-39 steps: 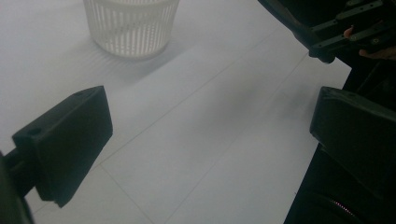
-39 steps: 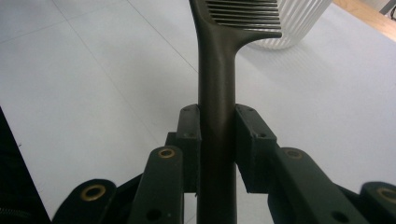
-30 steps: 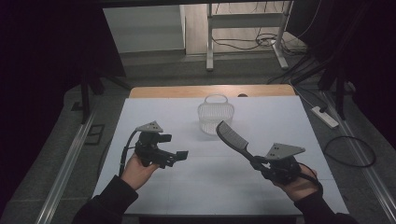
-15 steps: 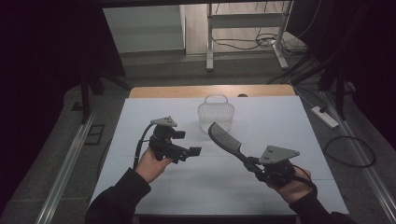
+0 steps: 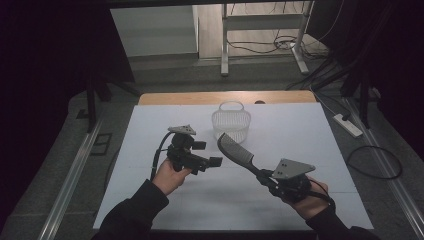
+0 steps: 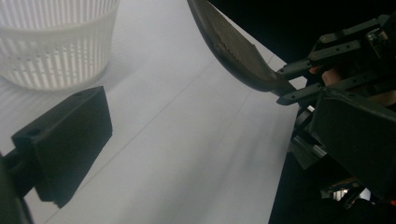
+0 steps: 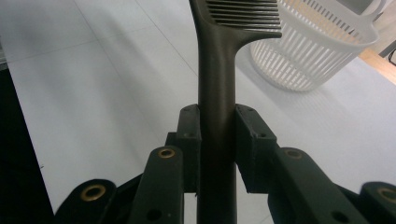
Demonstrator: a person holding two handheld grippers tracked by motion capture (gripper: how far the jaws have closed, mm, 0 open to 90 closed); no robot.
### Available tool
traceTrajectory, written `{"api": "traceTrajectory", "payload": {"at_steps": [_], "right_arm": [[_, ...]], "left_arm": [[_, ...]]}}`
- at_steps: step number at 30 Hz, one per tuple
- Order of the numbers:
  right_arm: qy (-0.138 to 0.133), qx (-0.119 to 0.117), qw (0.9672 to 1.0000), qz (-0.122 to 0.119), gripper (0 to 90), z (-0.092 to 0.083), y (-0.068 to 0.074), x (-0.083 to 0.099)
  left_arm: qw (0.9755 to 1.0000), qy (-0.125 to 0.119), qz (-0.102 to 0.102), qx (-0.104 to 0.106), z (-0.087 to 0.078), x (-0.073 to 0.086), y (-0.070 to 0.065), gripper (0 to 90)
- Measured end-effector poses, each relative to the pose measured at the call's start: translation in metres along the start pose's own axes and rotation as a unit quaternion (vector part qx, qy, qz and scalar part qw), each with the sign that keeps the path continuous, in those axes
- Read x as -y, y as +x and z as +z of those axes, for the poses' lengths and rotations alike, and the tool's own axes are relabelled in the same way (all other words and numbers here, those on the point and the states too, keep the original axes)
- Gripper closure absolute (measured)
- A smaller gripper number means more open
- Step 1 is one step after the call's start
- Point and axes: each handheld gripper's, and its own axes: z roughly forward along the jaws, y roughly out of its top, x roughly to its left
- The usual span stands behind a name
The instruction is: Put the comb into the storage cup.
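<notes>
A black comb (image 5: 235,149) slants up and to the left above the white table (image 5: 145,135), teeth end near the basket. My right gripper (image 5: 263,178) is shut on its handle; in the right gripper view the two pads (image 7: 189,133) press both sides of the comb's (image 7: 217,70) handle. My left gripper (image 5: 207,153) hovers just left of the comb, open and empty. In the left gripper view its jaws stand wide apart, and the comb (image 6: 233,46) and the right gripper (image 6: 303,79) are at the upper right. A white slotted basket (image 5: 231,114) stands at the back centre.
The basket (image 6: 51,51) sits close beyond the left gripper and shows behind the comb's teeth in the right gripper view (image 7: 322,51). A wooden strip (image 5: 175,98) runs along the table's far edge. A power strip (image 5: 347,125) and cables lie on the floor at right.
My left gripper has moved right, toward the comb and the table's middle. The right gripper has swung the comb slightly left and kept its hold.
</notes>
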Motion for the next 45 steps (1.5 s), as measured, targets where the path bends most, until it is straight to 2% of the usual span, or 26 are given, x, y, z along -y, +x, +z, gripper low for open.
{"api": "traceTrajectory", "payload": {"at_steps": [12,18,22,25,29,33,36,37,41,45], "right_arm": [[-0.006,-0.008,0.9999,-0.013,72.5,0.003,0.006,0.0],[-0.009,-0.012,0.9996,-0.022,72.5,0.004,0.011,-0.002],[-0.012,-0.014,0.9994,-0.029,72.5,0.004,0.013,-0.002],[-0.011,-0.012,0.9994,-0.031,72.5,0.005,0.013,-0.002],[-0.01,-0.011,0.9994,-0.032,72.5,0.005,0.014,-0.002],[-0.011,-0.011,0.9993,-0.035,72.5,0.005,0.014,-0.002],[-0.011,-0.01,0.9992,-0.036,72.5,0.005,0.014,-0.002],[-0.011,-0.009,0.9992,-0.037,72.5,0.005,0.014,-0.002],[-0.01,-0.007,0.9991,-0.04,72.5,0.006,0.014,-0.002],[-0.011,-0.006,0.999,-0.043,72.5,0.007,0.016,-0.002]], "left_arm": [[0.9995,0.003,-0.025,0.019,0.01,0.002,-0.001,0.0],[0.9987,0.005,-0.036,0.036,0.013,0.002,0.001,0.0],[0.9972,0.011,-0.044,0.06,0.016,0.001,0.002,0.0],[0.9964,0.016,-0.05,0.066,0.016,0.001,0.001,1.2],[0.9957,0.019,-0.051,0.075,0.014,0.0,0.001,15.9],[0.9936,0.017,-0.064,0.091,0.011,0.001,0.003,35.7],[0.9924,0.018,-0.073,0.098,0.011,0.001,0.004,46.8],[0.9909,0.019,-0.081,0.106,0.011,0.001,0.005,50.0],[0.9904,0.018,-0.081,0.111,0.011,0.002,0.005,58.8],[0.9888,0.019,-0.087,0.12,0.012,0.003,0.006,67.7]]}}
